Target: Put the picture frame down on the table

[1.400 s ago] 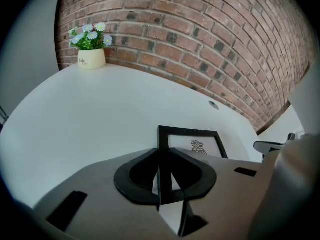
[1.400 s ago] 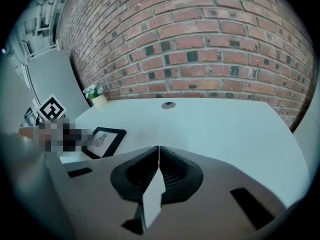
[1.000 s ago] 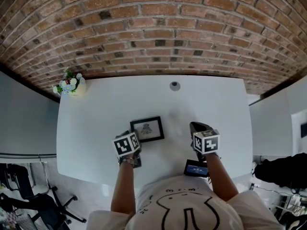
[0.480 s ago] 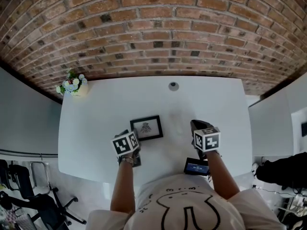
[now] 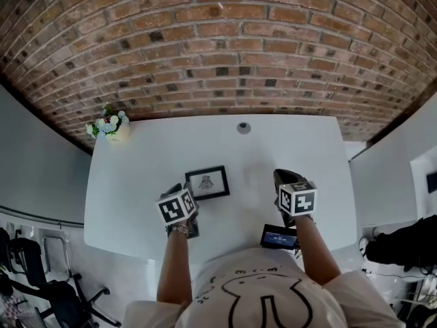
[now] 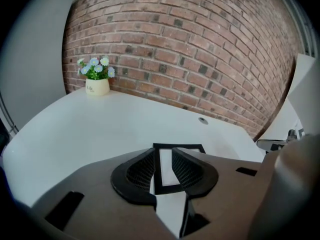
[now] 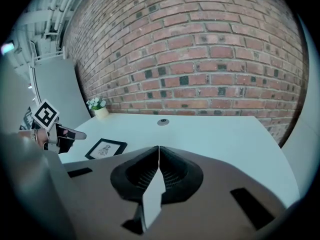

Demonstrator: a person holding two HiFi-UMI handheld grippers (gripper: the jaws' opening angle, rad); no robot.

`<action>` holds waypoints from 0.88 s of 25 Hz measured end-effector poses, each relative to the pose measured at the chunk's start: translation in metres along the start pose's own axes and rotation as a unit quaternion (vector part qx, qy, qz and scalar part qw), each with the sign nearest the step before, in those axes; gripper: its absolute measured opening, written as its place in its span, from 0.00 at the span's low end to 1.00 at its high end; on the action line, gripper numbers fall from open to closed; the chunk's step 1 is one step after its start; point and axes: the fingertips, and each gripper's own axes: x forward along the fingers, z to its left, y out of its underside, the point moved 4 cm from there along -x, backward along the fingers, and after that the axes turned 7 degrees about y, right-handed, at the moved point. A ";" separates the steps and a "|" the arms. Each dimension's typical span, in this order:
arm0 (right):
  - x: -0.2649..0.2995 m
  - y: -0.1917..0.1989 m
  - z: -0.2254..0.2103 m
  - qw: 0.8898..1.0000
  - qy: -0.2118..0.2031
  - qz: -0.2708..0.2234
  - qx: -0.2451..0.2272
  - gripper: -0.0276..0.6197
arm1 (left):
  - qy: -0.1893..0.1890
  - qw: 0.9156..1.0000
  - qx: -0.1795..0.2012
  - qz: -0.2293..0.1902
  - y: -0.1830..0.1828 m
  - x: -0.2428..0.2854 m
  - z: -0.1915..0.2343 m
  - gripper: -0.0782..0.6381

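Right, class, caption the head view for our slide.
Picture frame flat on white table, flower pot at far-left corner, brick wall behind.

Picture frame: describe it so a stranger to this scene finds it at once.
A white table stands against a brick wall. The frame lies flat on it, left of centre and toward the near edge. It is the only black-edged rectangle with a dark drawing on white; the flower pot sits in the far left corner and the round grommet by the wall.
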 end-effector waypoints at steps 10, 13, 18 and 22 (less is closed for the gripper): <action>-0.044 -0.005 0.006 0.999 -0.006 -0.048 -0.011 0.07 | -0.017 0.993 0.065 -0.098 -0.019 -0.051 -0.024 0.14; -0.059 -0.004 0.003 0.998 -0.007 -0.063 -0.011 0.07 | -0.020 0.988 0.093 -0.123 -0.019 -0.066 -0.034 0.13; -0.076 -0.005 0.002 0.996 -0.013 -0.087 -0.015 0.07 | -0.015 0.978 0.123 -0.165 -0.020 -0.086 -0.052 0.13; -0.086 -0.005 0.005 0.995 -0.016 -0.101 -0.016 0.07 | 0.000 0.968 0.144 -0.203 -0.024 -0.103 -0.063 0.13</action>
